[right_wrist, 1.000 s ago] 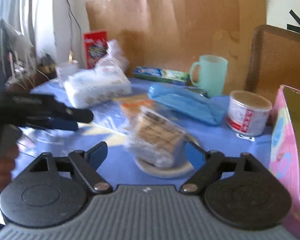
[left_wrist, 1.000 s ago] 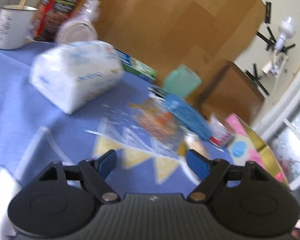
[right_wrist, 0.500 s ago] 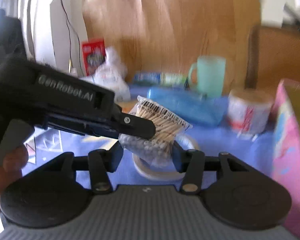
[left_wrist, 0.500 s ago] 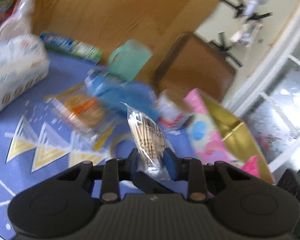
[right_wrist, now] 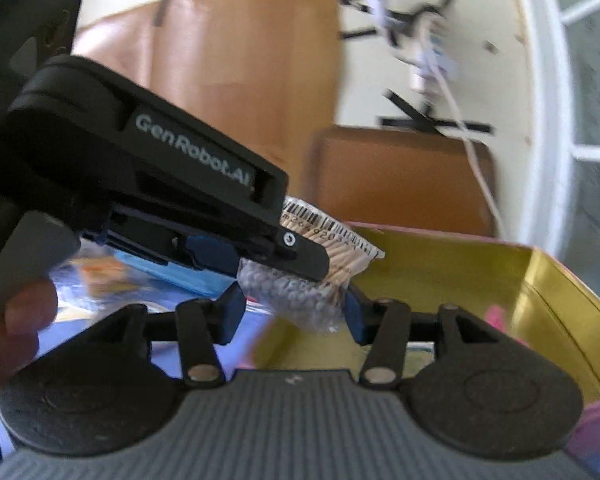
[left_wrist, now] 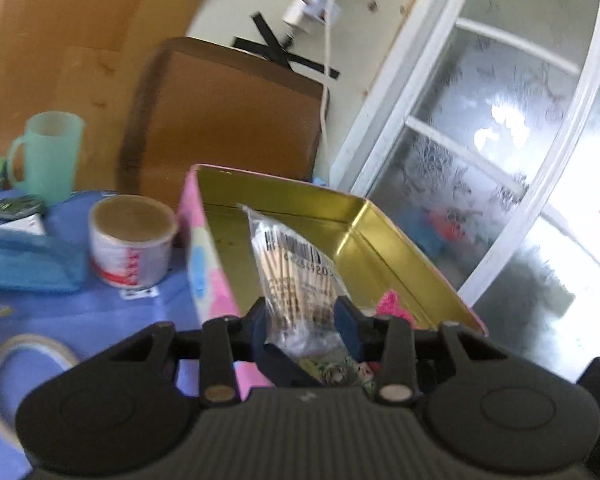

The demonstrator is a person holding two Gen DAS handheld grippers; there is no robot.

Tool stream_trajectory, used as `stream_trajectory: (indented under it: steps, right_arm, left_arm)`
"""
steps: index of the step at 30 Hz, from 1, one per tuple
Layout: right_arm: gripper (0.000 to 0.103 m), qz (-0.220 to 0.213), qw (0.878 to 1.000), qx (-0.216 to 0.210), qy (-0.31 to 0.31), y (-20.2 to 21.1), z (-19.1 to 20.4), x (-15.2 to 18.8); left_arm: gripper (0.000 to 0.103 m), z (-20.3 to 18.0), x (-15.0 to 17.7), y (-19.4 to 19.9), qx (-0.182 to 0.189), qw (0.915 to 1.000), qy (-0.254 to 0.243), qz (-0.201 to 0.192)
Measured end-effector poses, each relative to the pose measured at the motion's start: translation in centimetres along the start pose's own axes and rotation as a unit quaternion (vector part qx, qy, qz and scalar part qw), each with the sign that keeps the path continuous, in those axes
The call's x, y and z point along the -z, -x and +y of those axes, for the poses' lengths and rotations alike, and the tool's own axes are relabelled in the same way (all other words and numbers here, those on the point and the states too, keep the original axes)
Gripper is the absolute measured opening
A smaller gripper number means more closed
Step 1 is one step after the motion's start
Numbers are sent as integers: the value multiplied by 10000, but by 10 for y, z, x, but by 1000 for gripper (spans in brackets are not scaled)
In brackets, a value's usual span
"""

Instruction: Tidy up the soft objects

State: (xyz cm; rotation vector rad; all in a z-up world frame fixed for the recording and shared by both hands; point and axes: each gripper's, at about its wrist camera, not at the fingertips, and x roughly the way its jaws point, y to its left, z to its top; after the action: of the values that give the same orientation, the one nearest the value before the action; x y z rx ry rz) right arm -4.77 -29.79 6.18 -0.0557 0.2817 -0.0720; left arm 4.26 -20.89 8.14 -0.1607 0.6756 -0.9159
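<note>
A clear bag of cotton swabs [left_wrist: 296,276] with a barcode label is pinched between both grippers. My left gripper [left_wrist: 302,326] is shut on its lower part and holds it over the open pink tin [left_wrist: 204,264] with a gold inside. In the right wrist view my right gripper [right_wrist: 294,312] is shut on the cotton-tip end of the same bag [right_wrist: 300,292], with the left gripper's black body crossing in front. The tin [right_wrist: 480,272] lies just beyond. A pink soft item [left_wrist: 392,304] lies inside the tin.
On the blue tablecloth [left_wrist: 100,312] stand a small can [left_wrist: 130,240], a mint green mug [left_wrist: 46,156], a blue pack [left_wrist: 24,264] and a tape ring [left_wrist: 16,364]. A brown chair back [left_wrist: 228,120] stands behind the tin. A window is at the right.
Both grippers closed on the swab bag, lifted it off the tape ring and carried it right, from over the table to above the pink tin.
</note>
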Motion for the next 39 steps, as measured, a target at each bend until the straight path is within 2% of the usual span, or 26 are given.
stream_trajectory:
  steps: [1, 3, 7, 11, 14, 18, 21, 26, 31, 33, 36, 39]
  right_arm:
    - [62, 30, 9999, 135, -17, -3, -4, 1]
    - [63, 50, 9992, 392, -82, -10, -11, 4]
    - [63, -15, 9987, 449, -240, -8, -24, 11]
    - [63, -170, 9991, 283, -263, -4, -15, 6]
    - [63, -258, 9996, 90, -101, -4, -1, 1]
    - [63, -217, 9993, -278, 160, -5, 26, -2]
    - [62, -63, 9975, -659, 254, -11, 47, -3]
    - [63, 383, 9925, -1143, 223, -27, 74, 2]
    - [62, 833, 9886, -1243, 182, -43, 87, 14]
    - [63, 841, 9890, -1220, -8, -43, 82, 12]
    - [61, 912, 9883, -1177, -323, -44, 74, 13]
    - [62, 873, 9888, -1168, -311, -41, 76, 14]
  left_arm:
    - [43, -4, 0, -6, -75, 10000, -52, 37]
    - [45, -10, 1, -15, -228, 9996, -123, 101]
    - [50, -8, 5, -6, -307, 9993, -194, 51]
    - [52, 5, 10, 23, -365, 9991, -173, -164]
    - [59, 23, 18, 49, -500, 9979, -115, -393]
    - [60, 60, 35, 87, -917, 9937, 99, -640]
    - [60, 95, 48, 111, -1425, 9866, 351, -717]
    - [60, 144, 67, 134, -2522, 9633, 674, -620]
    - [60, 161, 82, 133, -2770, 9563, 765, -548]
    - [58, 159, 85, 124, -2912, 9536, 665, -382]
    - [60, 150, 86, 123, -3003, 9515, 452, -483]
    - [60, 146, 89, 123, -3121, 9482, 303, -512]
